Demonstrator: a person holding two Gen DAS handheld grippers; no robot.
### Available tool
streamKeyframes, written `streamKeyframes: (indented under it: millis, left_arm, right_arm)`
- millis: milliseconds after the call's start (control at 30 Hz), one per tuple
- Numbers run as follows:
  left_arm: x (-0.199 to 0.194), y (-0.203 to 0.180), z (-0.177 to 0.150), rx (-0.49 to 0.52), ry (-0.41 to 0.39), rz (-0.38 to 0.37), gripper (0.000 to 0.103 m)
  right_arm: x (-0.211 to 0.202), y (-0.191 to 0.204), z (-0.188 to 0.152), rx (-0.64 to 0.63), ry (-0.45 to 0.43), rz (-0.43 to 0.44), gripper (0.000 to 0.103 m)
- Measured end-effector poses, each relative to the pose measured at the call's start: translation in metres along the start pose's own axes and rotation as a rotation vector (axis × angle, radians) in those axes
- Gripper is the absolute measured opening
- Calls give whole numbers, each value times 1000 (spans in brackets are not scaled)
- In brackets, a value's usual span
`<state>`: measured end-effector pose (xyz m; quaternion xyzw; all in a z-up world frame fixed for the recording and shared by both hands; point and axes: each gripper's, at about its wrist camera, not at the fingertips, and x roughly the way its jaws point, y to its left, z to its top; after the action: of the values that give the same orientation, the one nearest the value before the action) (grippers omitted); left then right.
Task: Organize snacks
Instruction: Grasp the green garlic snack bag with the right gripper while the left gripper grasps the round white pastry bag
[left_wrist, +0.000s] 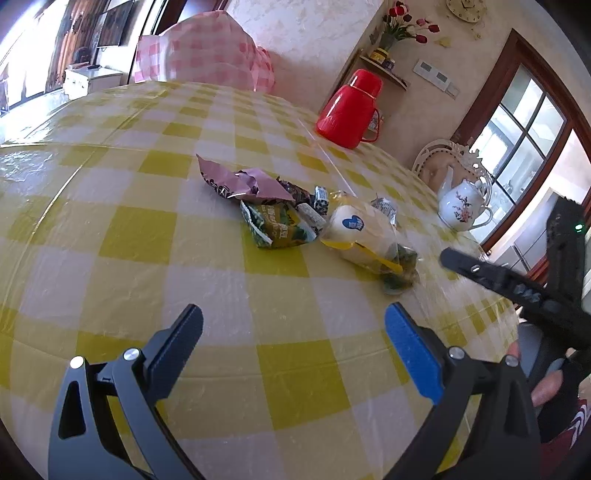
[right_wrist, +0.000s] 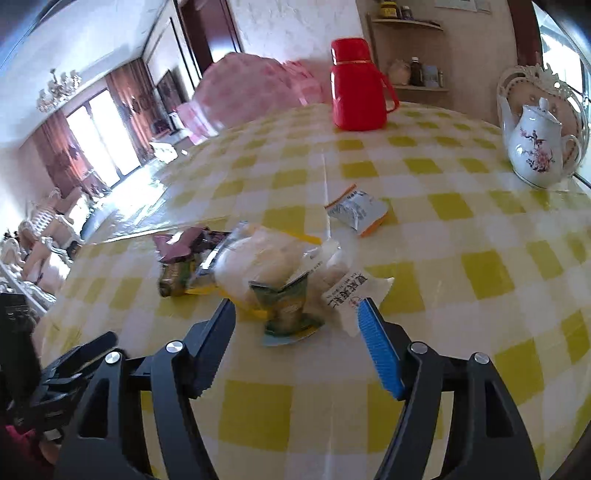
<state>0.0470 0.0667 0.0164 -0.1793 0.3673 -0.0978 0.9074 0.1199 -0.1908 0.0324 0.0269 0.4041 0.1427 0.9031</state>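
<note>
Snack packets lie heaped near the middle of the round surface (left_wrist: 147, 236) under its yellow-and-white checked plastic cloth. At the far end of the heap sits a crumpled mauve foil wrapper (left_wrist: 236, 182), next to it a green printed pouch (left_wrist: 275, 227) with a few small wrapped sweets (left_wrist: 314, 206) against it, and then a clear bag with a pale round bun and a blue heart sticker (left_wrist: 354, 230), which rests partly on another green packet (left_wrist: 400, 271). A white-and-orange sachet (right_wrist: 356, 210) lies a little apart from the heap, towards the teapot side. Left claw (left_wrist: 293, 332) hovers over bare cloth, well short of the heap, its jaws spread wide and holding nothing. Right claw (right_wrist: 297, 319) is right at the near edge of the heap, jaws apart, with a small crumpled green packet (right_wrist: 288, 314) between the tips and a white packet with printed characters (right_wrist: 351, 291) just beside the blue pad (right_wrist: 380, 354); neither pad presses on anything I can see. A red plastic thermos jug with a handle (left_wrist: 351, 109) stands at the far edge of the surface, and a white china teapot with a plum-blossom pattern (left_wrist: 463, 206) stands off to the right, in front of an ornate cream chair back (left_wrist: 439, 158). A pink checked cover (left_wrist: 207, 55) lies beyond the surface.
</note>
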Motion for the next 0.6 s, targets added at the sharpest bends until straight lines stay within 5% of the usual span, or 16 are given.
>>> streamKeyframes:
  millis: [100, 200, 400, 533, 600]
  left_arm:
    - [0, -1, 1, 1, -3, -3, 99]
    - [0, 0, 1, 2, -4, -5, 99]
    - [-2, 2, -1, -3, -12, -9, 99]
    - [-5, 3, 0, -16, -29, -15, 99]
    - [-6, 3, 0, -20, -33, -18, 99]
  right_arm:
    - [10, 3, -10, -24, 35, 31, 69]
    - [16, 16, -16, -111, 26, -66, 69]
    - [41, 33, 0, -206, 20, -73, 68]
    - [68, 48, -7, -267, 90, -80, 42]
    - [59, 45, -8, -238, 81, -50, 37]
